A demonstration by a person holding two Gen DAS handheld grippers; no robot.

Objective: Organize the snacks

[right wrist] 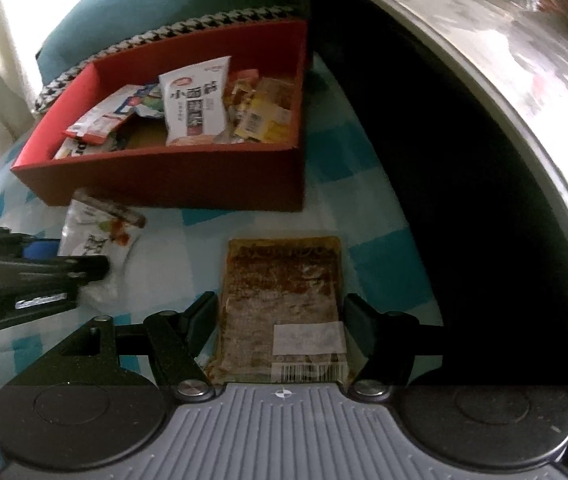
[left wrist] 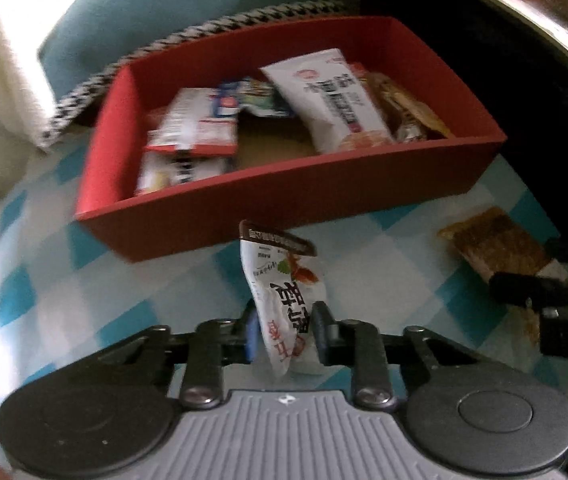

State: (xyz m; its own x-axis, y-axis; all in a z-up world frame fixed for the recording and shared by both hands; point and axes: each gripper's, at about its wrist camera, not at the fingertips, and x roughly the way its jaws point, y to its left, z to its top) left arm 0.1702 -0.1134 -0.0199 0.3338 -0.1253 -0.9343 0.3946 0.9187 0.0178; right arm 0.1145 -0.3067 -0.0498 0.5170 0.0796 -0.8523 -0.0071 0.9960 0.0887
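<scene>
Left gripper [left wrist: 284,334] squeezing white snack packet [left wrist: 279,288] near red box [left wrist: 267,208]. Right gripper [right wrist: 279,330] open around brown snack packet [right wrist: 284,300].

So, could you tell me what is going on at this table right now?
A person with a claw in each hand is sorting snacks into the red box, which already holds several packets. The left claw is shut on a white snack packet in front of the box. The right claw is open astride a flat brown snack pack lying on the checked tablecloth.
</scene>
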